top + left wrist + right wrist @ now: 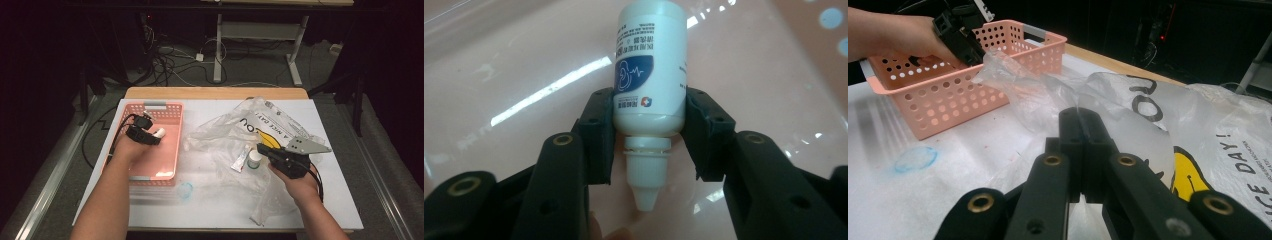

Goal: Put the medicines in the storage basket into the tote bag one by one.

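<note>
Left gripper view: white dropper bottle (pixel 650 75), blue label, nozzle toward camera, pinched by left gripper (pixel 650 132) over pink basket (pixel 774 60); right gripper (pixel 1083 145) jaws pressed together.

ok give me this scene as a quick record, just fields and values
surface: white table
left gripper: shut on white bottle, over pink basket
bottle pose: nozzle points toward the camera in the left gripper view
right gripper: jaws closed, over plastic bag
on the bag: small tube and small white jar, just left of the right gripper
other: blue mark on the table near the basket
</note>
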Demonstrator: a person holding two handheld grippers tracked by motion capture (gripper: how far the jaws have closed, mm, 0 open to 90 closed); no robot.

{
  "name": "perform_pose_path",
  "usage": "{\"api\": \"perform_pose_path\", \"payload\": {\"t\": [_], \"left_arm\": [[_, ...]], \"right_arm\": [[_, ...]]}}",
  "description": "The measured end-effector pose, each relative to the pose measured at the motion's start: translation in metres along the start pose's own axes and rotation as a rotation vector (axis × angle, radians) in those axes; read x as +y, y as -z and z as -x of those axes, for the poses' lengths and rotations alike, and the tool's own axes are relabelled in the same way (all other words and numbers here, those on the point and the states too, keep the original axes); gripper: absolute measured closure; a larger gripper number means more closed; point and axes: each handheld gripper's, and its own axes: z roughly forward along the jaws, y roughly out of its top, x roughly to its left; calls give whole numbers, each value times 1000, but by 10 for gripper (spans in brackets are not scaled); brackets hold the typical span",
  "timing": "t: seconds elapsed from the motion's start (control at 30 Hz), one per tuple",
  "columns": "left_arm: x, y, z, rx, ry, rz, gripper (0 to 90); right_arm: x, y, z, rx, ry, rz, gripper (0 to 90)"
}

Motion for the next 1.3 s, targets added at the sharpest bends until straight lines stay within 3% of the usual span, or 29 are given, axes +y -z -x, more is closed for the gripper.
{"api": "perform_pose_path", "payload": {"t": [0.27,0.53,0.9,1.3], "left_arm": [[1,2,4,-17,20,12,583],[2,19,11,-44,30,78,583],[-11,54,26,-65,23,209,583],[-39,89,53,-101,7,357,583]], "right_arm": [[-1,0,0,0,-6,2,900],[0,1,1,0,-5,6,900],[1,1,-1,5,2,8,900],[1,1,-2,1,6,4,900]]}}
